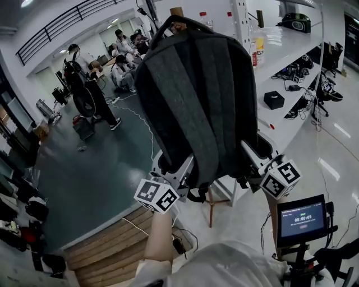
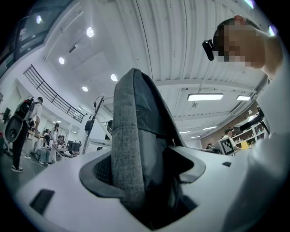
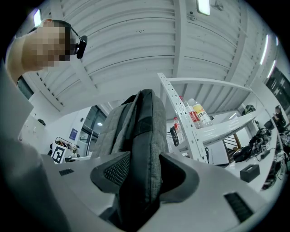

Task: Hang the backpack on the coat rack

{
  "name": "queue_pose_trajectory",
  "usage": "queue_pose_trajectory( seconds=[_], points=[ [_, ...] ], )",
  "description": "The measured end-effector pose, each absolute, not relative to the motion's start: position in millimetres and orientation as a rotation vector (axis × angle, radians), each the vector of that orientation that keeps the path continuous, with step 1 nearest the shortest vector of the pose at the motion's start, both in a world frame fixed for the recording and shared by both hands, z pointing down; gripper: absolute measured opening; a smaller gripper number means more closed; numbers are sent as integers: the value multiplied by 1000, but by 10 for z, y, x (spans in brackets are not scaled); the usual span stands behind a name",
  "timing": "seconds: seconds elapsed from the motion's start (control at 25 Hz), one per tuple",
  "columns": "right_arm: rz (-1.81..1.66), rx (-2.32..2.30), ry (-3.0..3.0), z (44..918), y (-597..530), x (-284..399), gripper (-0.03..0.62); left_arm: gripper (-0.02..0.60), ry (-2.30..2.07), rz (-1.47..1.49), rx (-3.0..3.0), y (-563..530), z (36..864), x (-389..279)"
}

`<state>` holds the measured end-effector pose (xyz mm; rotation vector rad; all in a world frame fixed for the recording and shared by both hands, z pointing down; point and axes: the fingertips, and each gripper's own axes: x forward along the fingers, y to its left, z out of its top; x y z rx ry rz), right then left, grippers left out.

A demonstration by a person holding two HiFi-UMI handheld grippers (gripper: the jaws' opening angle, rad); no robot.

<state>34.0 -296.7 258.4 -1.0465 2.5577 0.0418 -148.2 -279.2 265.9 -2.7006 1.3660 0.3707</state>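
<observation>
A dark grey backpack (image 1: 199,95) is held up high in the head view, its back panel facing me. My left gripper (image 1: 185,171) is shut on its lower left edge and my right gripper (image 1: 252,157) is shut on its lower right edge. In the left gripper view the grey fabric (image 2: 131,149) runs up from between the jaws of that gripper (image 2: 142,183). The right gripper view shows the same: the backpack (image 3: 140,136) pinched in the gripper (image 3: 138,179). The backpack's top handle (image 1: 174,21) sits at the wooden tip of the coat rack (image 1: 177,10); most of the rack is hidden behind the bag.
White shelving (image 1: 291,39) with bottles and black gear stands right behind the backpack. A wooden rack leg (image 1: 211,210) shows below the bag. Several people (image 1: 92,84) work at the far left. A small screen (image 1: 303,220) is at lower right, wooden planks (image 1: 112,246) at lower left.
</observation>
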Motion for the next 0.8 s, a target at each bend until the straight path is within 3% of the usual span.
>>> queue_pose_trajectory(
  seconds=[0.8],
  points=[
    [-101,-1117,2532,3299,-3676,142,204,324,1411,400,-2809,-3545,3322,-1748]
  ],
)
